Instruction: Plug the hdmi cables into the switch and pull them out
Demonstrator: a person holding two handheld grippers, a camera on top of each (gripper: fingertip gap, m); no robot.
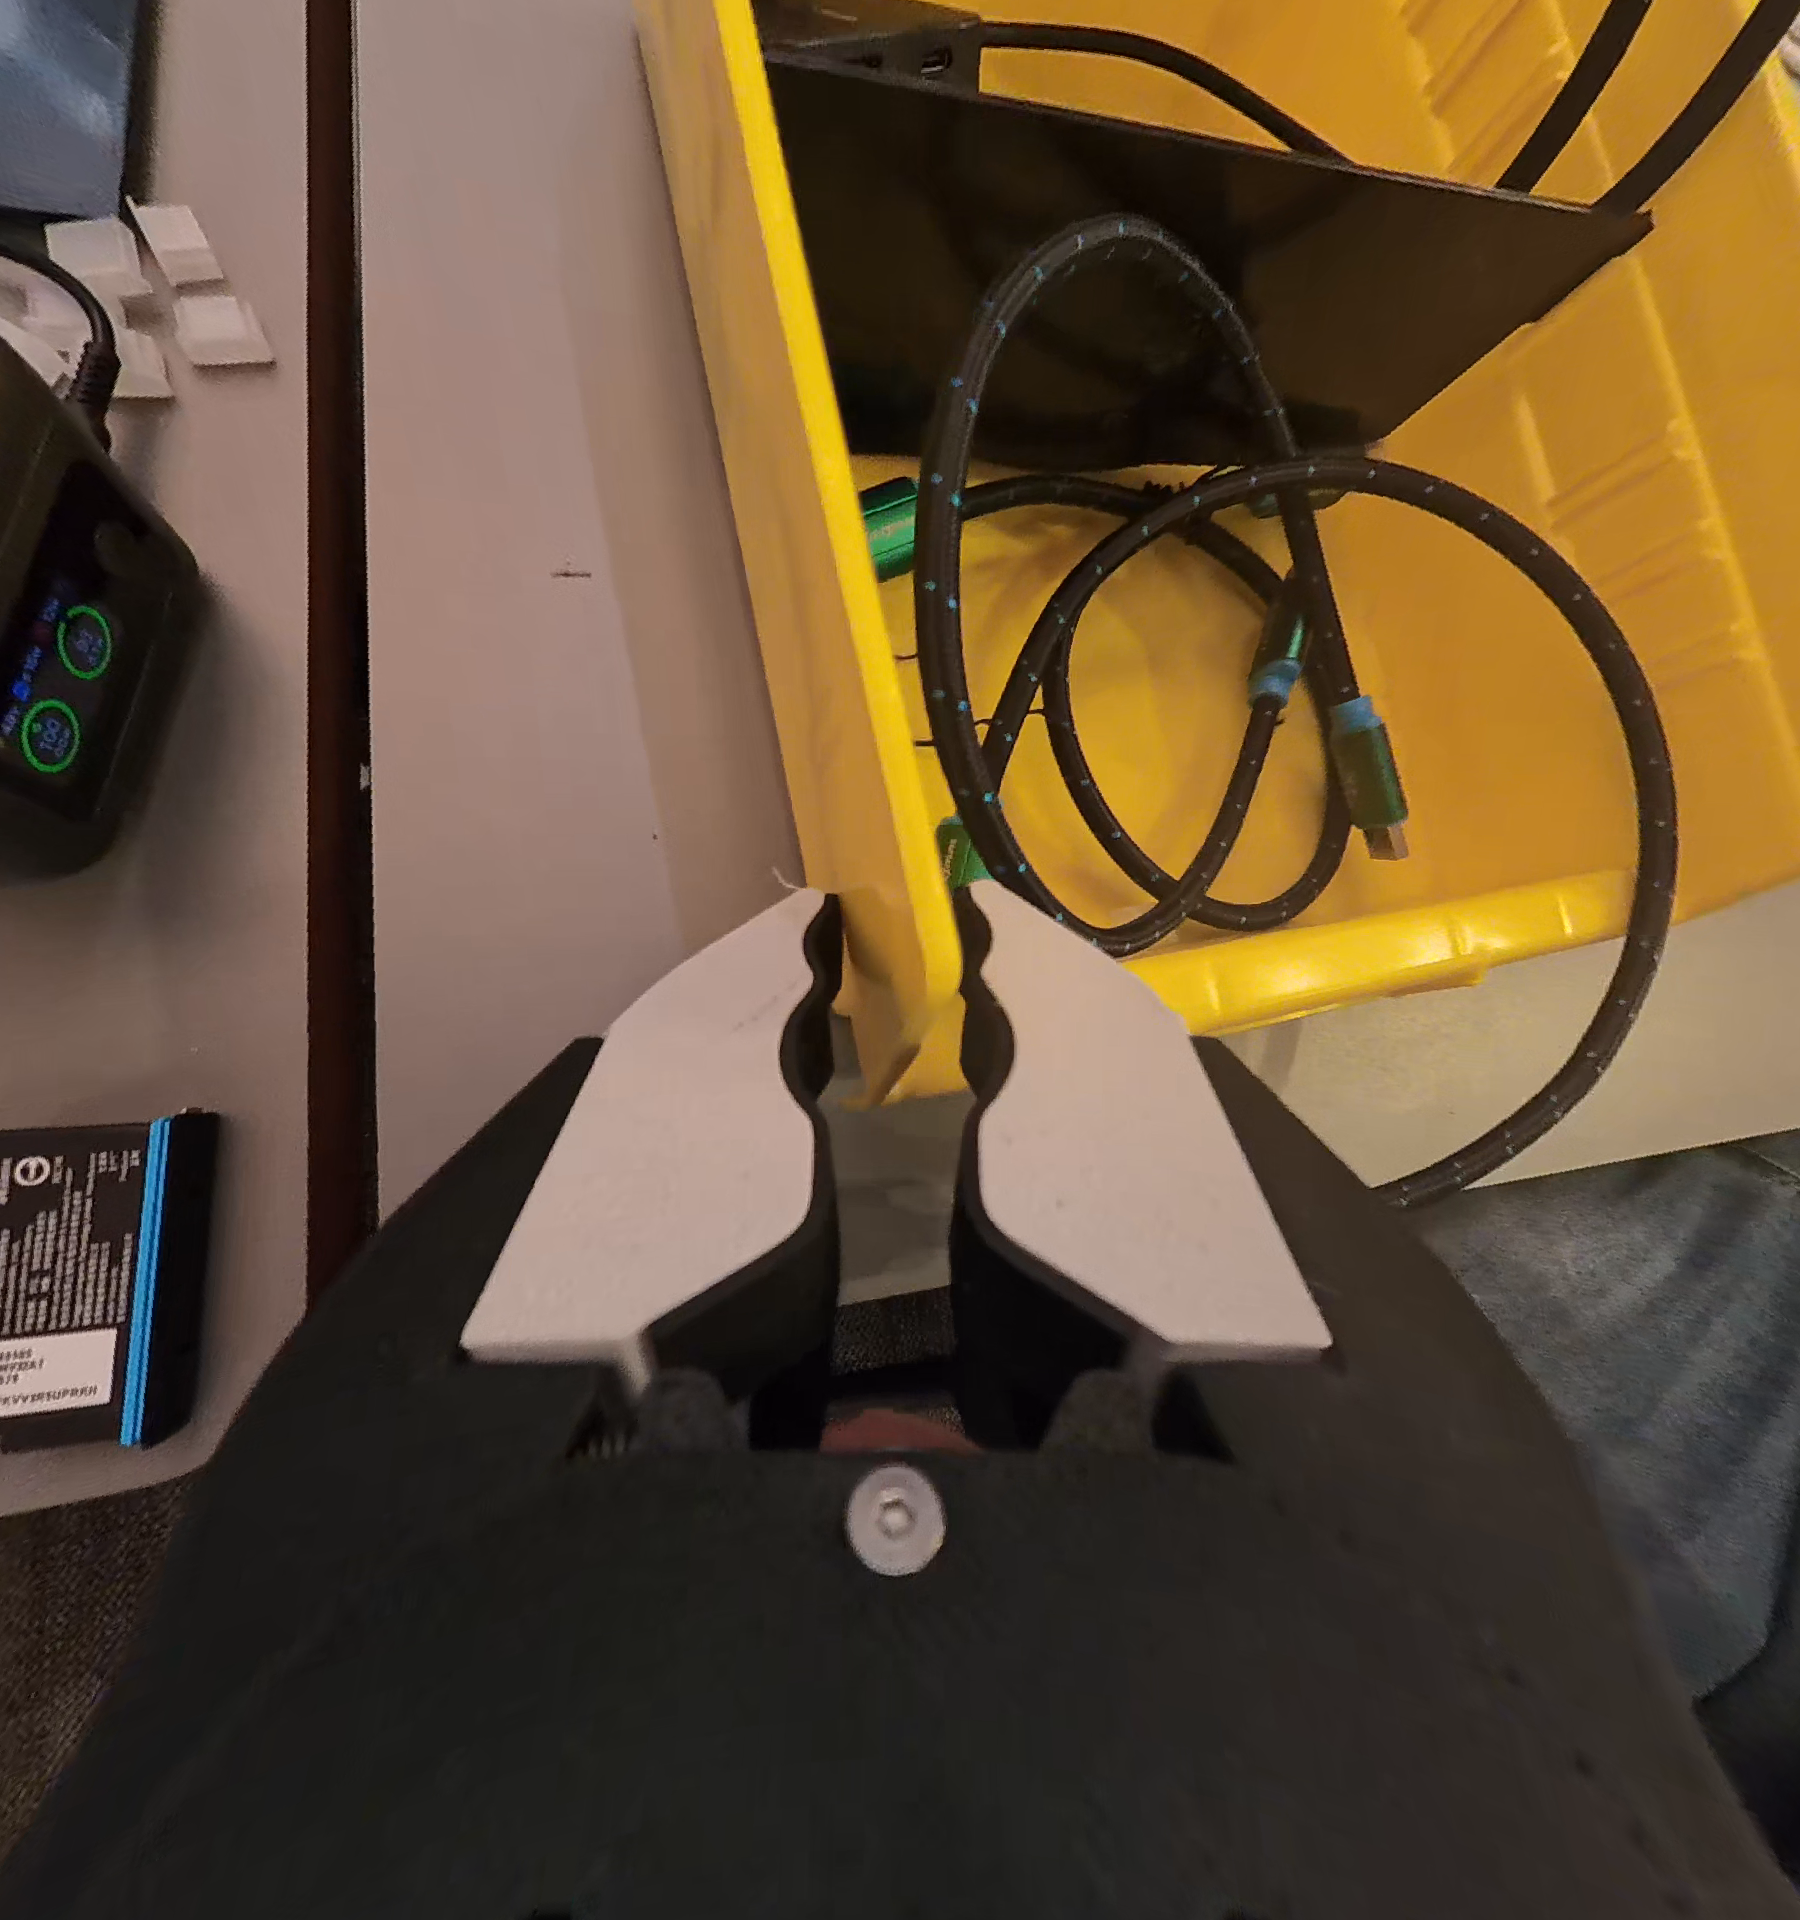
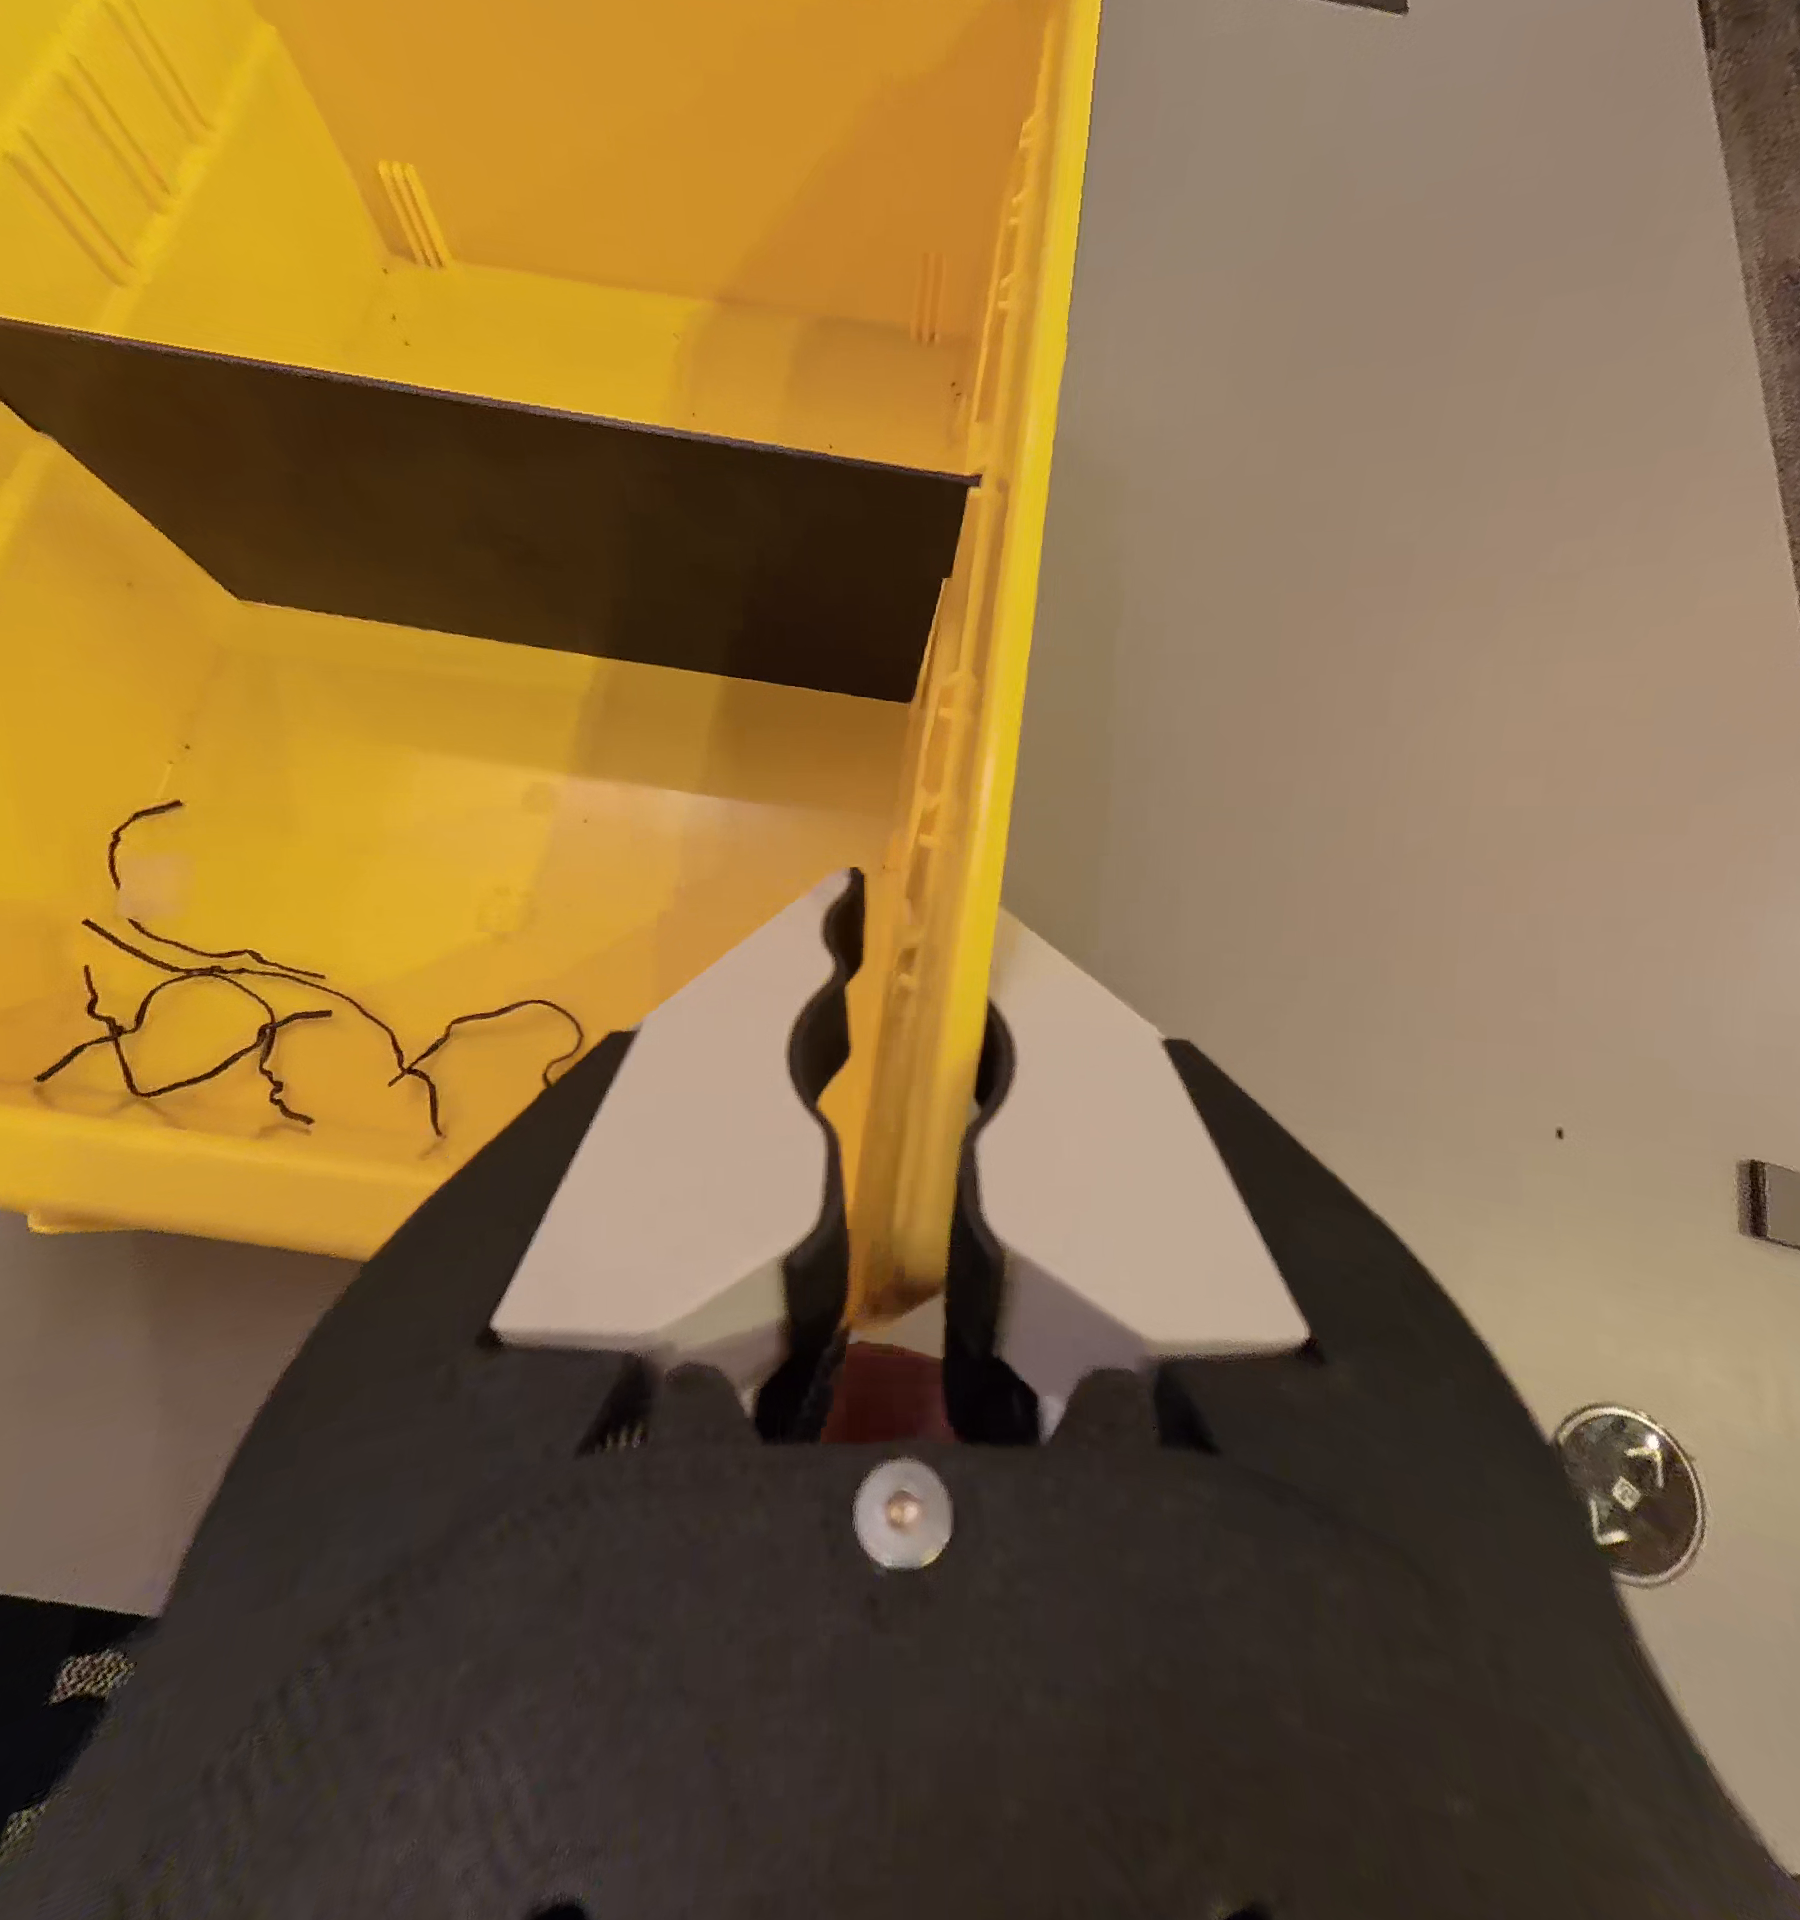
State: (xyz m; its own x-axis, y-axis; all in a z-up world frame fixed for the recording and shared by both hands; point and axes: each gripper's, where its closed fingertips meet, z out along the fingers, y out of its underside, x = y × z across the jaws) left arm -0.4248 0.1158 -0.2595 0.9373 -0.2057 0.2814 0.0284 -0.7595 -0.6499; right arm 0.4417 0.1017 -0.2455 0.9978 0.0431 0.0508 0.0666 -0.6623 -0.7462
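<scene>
A yellow bin (image 1: 808, 416) stands on a grey table. My left gripper (image 1: 896, 899) is shut on the bin's left wall near the front corner. My right gripper (image 2: 927, 904) is shut on the bin's right wall (image 2: 1031, 416). Braided black HDMI cables (image 1: 1644, 779) with green plugs (image 1: 1369, 769) lie coiled in the front compartment; one loop hangs over the front edge. One green plug (image 1: 953, 852) lies just beyond my left gripper's right finger. A black divider (image 1: 1187, 260) stands across the bin. Behind it sits the black switch (image 1: 875, 42), mostly cut off, with black cables leading away.
Left of the bin are a black device with a lit display (image 1: 44, 665), a black and blue box (image 1: 65, 1278) and small white pieces (image 1: 179, 281). Thin black ties (image 2: 252, 997) lie on the bin's floor. A round metal piece (image 2: 1628, 1496) sits on the table (image 2: 1395, 623). One gripper's finger ends stand about 85 centimeters off the other's. The right tips stand about 20 centimeters off the round metal piece (image 2: 1628, 1496).
</scene>
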